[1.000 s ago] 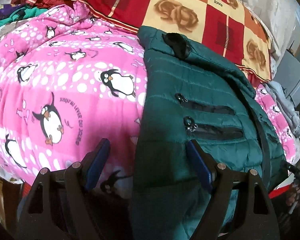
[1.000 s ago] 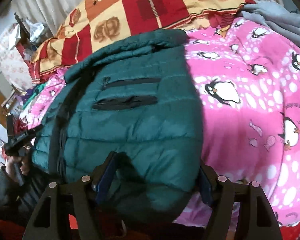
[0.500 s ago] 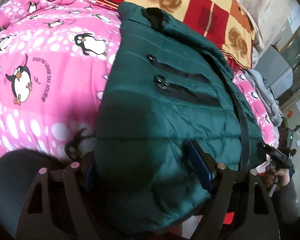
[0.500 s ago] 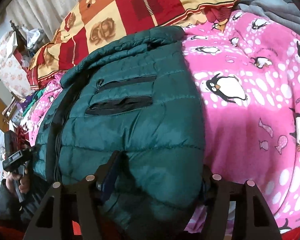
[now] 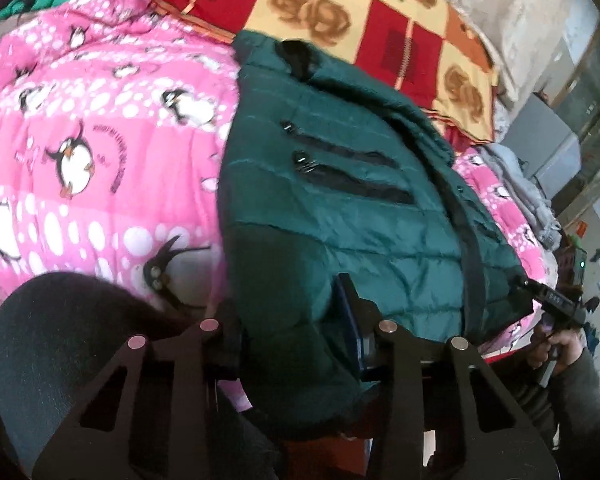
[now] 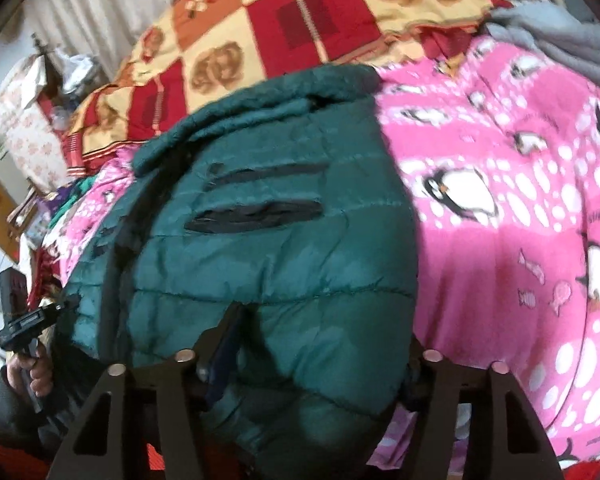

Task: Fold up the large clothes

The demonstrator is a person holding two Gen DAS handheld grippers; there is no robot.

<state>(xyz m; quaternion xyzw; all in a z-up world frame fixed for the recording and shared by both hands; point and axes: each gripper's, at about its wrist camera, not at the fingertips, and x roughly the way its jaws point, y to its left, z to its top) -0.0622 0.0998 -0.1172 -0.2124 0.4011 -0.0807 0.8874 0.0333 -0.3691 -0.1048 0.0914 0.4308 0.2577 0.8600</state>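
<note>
You get soft daylight, motion blur smearing the penguin blanket [image 5: 84,128] and green puffer jacket [image 6: 268,264], fisheye bending, dark vignetted corners, deep shadow near the lens.

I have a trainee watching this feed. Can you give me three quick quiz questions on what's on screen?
1. True or false: the jacket is red.
2. Which covering does the jacket lie on? A) pink penguin blanket B) bare wood C) grey towel
3. Fill in: both the left gripper and the right gripper have the jacket's near ____ between their fingers.

Key: 1 false, it is dark green; 2 A; 3 hem.
</note>
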